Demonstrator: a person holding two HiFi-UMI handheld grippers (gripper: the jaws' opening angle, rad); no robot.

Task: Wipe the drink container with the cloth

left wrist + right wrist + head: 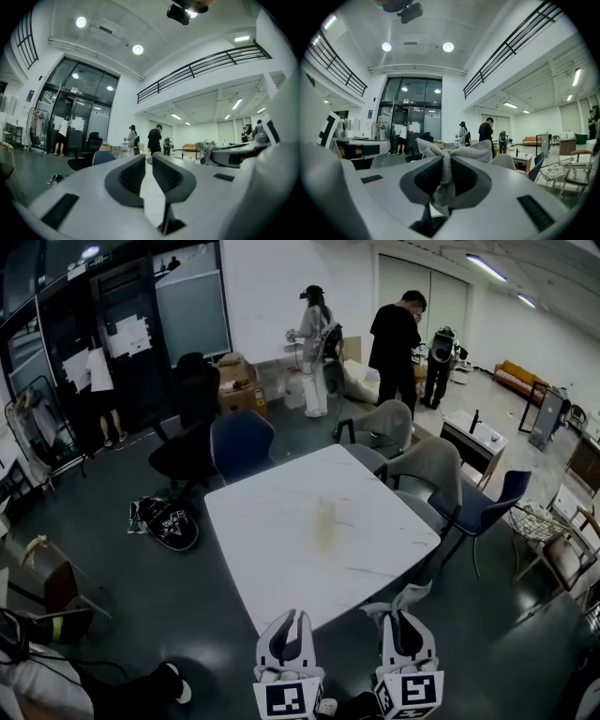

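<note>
Fingers, head view: left gripper (287, 622) and right gripper (406, 615) hang off the table's (272, 549) near edge. The drink container (324, 523) stands mid-table, blurry; probably light, slick and tippy, so steady it by the body.
Left gripper view: jaws closed, nothing between.
Right gripper view: jaws pinch the soft, limp cloth (478, 151).

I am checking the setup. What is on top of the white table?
One pale drink container stands near the middle of the table. The left gripper covers at most a sliver of the near edge; nothing else hides the top.
</note>
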